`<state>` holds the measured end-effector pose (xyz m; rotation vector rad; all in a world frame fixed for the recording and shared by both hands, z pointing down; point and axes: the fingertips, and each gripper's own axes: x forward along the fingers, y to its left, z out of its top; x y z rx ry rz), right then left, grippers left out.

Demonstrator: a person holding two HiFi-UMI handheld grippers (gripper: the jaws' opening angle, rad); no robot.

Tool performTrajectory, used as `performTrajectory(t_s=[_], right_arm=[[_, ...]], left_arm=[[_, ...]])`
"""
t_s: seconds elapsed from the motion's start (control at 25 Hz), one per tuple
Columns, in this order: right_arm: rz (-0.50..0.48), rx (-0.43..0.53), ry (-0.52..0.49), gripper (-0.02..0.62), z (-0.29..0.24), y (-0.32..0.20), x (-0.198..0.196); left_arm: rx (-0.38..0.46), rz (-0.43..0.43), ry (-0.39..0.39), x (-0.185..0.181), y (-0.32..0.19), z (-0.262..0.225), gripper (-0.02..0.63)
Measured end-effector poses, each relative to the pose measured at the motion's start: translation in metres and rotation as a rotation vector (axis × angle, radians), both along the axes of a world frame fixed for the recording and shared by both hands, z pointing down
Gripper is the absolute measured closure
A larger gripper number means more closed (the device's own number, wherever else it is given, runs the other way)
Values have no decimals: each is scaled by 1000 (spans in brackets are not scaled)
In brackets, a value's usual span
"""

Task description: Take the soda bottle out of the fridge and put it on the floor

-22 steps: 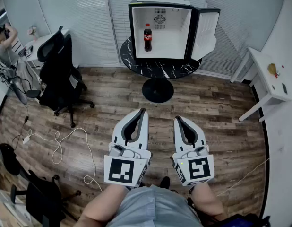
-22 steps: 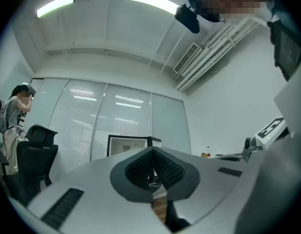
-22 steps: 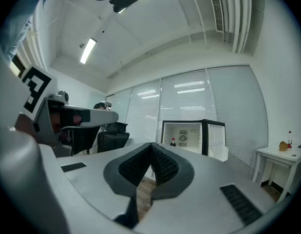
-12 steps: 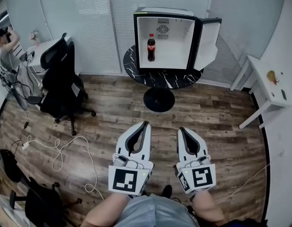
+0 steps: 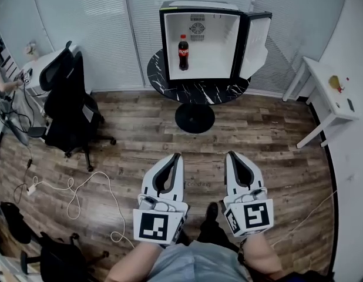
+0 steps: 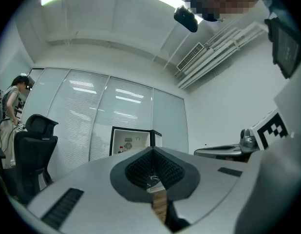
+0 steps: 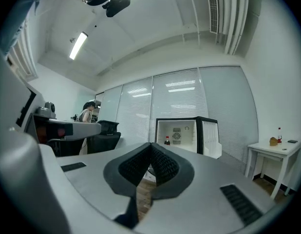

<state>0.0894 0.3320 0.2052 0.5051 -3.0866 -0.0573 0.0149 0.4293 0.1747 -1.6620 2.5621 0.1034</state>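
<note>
A dark soda bottle (image 5: pixel 183 53) with a red label stands upright inside the small white fridge (image 5: pixel 199 37), left of its middle; the fridge door (image 5: pixel 255 44) hangs open to the right. The fridge sits on a round black marble table (image 5: pixel 196 88). Both grippers are held low and close to me, far short of the fridge. My left gripper (image 5: pixel 176 155) is shut with nothing in it. My right gripper (image 5: pixel 231 154) is shut and empty too. The bottle (image 7: pixel 167 141) shows small in the right gripper view, and the fridge (image 6: pixel 131 140) in the left gripper view.
A black office chair (image 5: pixel 67 101) stands at the left, with white cables (image 5: pixel 73 187) on the wood floor (image 5: pixel 128 143). A white side table (image 5: pixel 325 98) stands at the right. A person (image 5: pixel 0 78) is at a desk at the far left. Blinds cover the glass wall behind.
The view has shifted slightly and both grippers sit a little lower in the frame. The right gripper has moved slightly right. Both stay shut and the bottle has not moved.
</note>
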Motion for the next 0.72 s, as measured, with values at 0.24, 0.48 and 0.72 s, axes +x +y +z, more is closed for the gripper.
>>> performTrajectory(t_s=[0.24, 0.48, 0.72], right_arm=[[5, 13, 10, 581, 9, -46, -28], [-36, 4, -2, 581, 5, -122, -76], [-104, -15, -3, 581, 6, -187, -117]], left_arm=[[-11, -8, 23, -25, -45, 14, 589], [-30, -52, -26, -67, -114, 7, 589], [-40, -110, -25, -102, -182, 5, 589]])
